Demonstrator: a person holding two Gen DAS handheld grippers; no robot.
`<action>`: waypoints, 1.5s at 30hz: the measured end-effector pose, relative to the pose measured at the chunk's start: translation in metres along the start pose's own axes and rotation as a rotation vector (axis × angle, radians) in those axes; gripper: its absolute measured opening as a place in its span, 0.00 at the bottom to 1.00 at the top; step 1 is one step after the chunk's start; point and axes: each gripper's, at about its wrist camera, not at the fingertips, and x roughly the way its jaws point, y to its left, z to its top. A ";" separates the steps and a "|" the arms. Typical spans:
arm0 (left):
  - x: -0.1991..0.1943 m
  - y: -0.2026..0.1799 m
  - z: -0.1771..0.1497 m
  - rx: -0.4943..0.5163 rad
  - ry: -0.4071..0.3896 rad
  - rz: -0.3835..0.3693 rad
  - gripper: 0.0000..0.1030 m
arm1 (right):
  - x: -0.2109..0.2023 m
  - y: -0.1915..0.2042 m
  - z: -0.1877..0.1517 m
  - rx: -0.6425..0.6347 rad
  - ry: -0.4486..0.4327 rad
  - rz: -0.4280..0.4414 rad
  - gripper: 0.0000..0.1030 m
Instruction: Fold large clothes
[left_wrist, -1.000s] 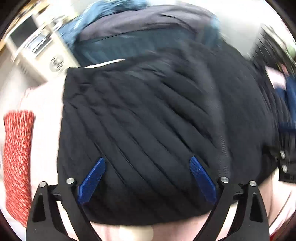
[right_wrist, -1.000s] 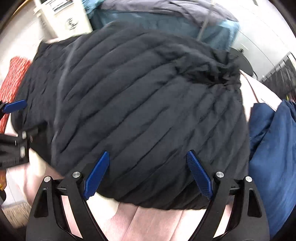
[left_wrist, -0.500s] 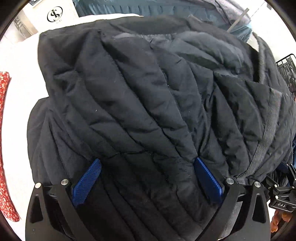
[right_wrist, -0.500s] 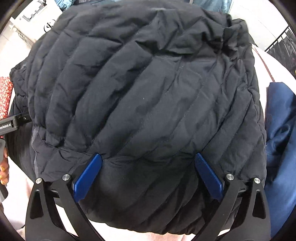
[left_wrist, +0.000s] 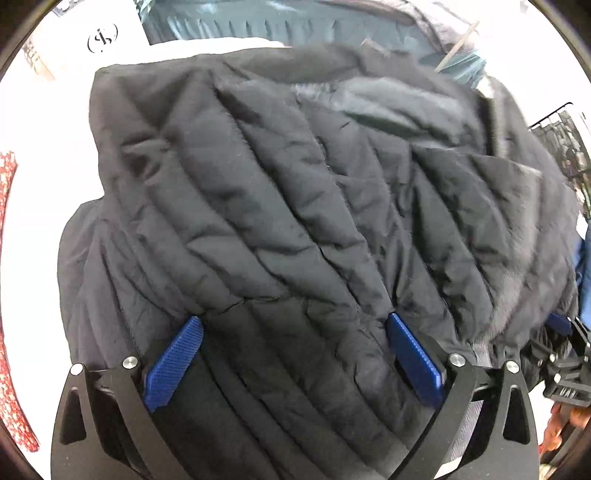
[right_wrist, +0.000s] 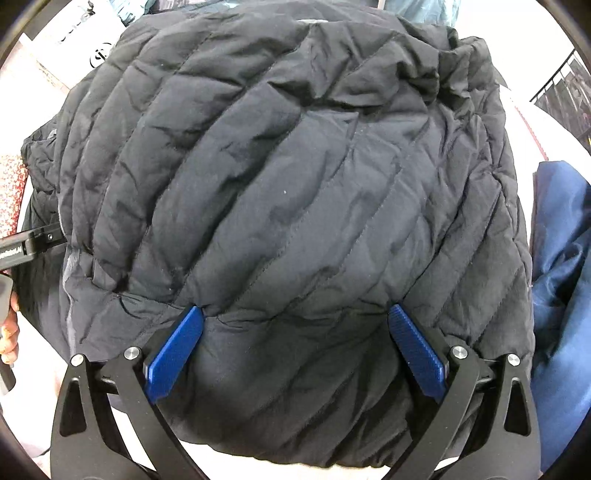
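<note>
- Two hand-held grippers hang over one black quilted jacket (right_wrist: 295, 206), which lies in a puffy folded heap on a pale surface (left_wrist: 37, 206) and fills nearly the whole of both views.
- At the far left a red patterned cloth (left_wrist: 9, 295) lies along the edge of the surface, apart from the jacket.
- The left gripper (left_wrist: 295, 354) has its blue pads (left_wrist: 173, 363) spread wide apart, with nothing pinched between them; the pads sit right at an upper fold of the jacket, and whether they press into the fabric I cannot tell.
- The right gripper (right_wrist: 295, 350) is likewise spread wide, its blue pads (right_wrist: 415, 347) at the near edge of the top layer, gripping nothing.
- On the right a blue garment (right_wrist: 561, 295) lies just beside the jacket.
- Far behind, a teal-grey heap (left_wrist: 295, 22) sits beyond the jacket's far edge, and a white box with a round logo (left_wrist: 103, 35) stands far left.
</note>
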 end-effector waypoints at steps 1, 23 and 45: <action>-0.006 0.002 -0.003 -0.001 -0.013 -0.003 0.94 | -0.007 -0.001 -0.002 0.002 -0.015 0.015 0.95; -0.062 0.127 -0.070 -0.245 -0.076 -0.012 0.94 | -0.039 -0.092 0.029 0.052 -0.089 0.128 0.95; 0.007 0.160 -0.042 -0.330 0.075 -0.206 0.96 | 0.019 -0.094 0.063 0.043 0.014 0.068 0.96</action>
